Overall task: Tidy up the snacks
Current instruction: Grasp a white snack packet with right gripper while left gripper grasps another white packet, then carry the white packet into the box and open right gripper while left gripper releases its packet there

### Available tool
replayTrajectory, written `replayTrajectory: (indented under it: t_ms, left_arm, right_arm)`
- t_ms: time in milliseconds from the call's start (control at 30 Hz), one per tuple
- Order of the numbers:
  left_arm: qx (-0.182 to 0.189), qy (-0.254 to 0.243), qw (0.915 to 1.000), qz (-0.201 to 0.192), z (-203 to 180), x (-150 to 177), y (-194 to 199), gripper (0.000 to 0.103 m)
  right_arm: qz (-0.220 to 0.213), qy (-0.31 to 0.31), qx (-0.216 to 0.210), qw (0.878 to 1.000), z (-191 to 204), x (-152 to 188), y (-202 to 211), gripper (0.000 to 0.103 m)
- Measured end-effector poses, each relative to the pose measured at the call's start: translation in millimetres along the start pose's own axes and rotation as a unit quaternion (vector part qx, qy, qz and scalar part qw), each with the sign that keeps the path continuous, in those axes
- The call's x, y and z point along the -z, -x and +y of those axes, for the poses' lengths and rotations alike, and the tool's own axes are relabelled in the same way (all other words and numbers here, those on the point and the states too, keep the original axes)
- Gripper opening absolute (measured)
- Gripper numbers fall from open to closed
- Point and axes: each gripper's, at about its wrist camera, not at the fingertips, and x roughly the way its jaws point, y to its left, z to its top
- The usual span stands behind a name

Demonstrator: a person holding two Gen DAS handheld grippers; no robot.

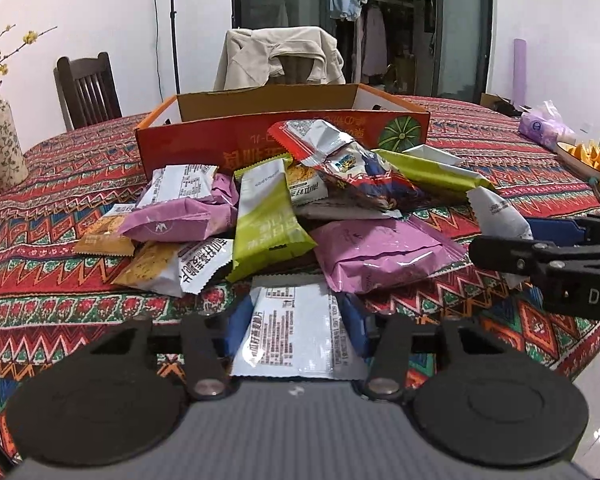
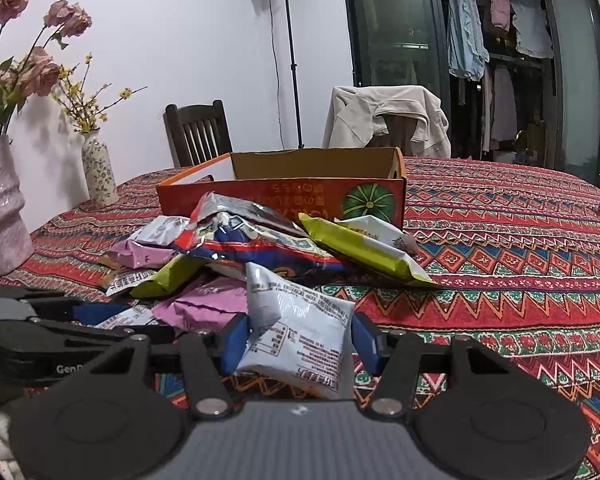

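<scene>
A pile of snack packets (image 1: 276,208) in white, pink, green and red wrappers lies on the patterned tablecloth, in front of an open orange cardboard box (image 1: 188,142). In the left wrist view my left gripper (image 1: 296,322) is at the pile's near edge, its blue pads pressed on the sides of a white printed packet (image 1: 292,332). At the right of that view my right gripper (image 1: 508,240) holds another white packet (image 1: 500,214). The right wrist view shows my right gripper (image 2: 300,344) shut on that white packet (image 2: 300,332), with the pile (image 2: 260,244) and box (image 2: 260,196) behind it and my left gripper (image 2: 100,318) low at the left.
Two vases with flowers (image 2: 98,172) stand at the table's left. Two chairs stand beyond the box, one draped with a beige jacket (image 1: 280,58). A tissue pack (image 1: 544,126) and a plate of orange snacks (image 1: 588,156) sit at the right, near the table edge.
</scene>
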Motion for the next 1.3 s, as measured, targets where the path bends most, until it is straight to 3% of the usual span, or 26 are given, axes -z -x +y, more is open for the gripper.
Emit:
replayTrajectory:
  t_ms: [633,800,1300]
  left_arm:
    - [-0.005,-0.012,0.9979,-0.064,17,6,48,0.049]
    - [-0.018,-0.006,0.9954,-0.094,21,-5,58,0.049]
    - [-0.021,0.015,0.9904,-0.136,31,-51,53,0.049]
  right_arm:
    - [-0.011,0.016,0.003,1.0,9,-3,12,0.055]
    - [-0.017,0.018,0.006,1.0,10,-8,16,0.055]
    - [-0.042,0.021,0.016,0.999,6,-39,12,0.055]
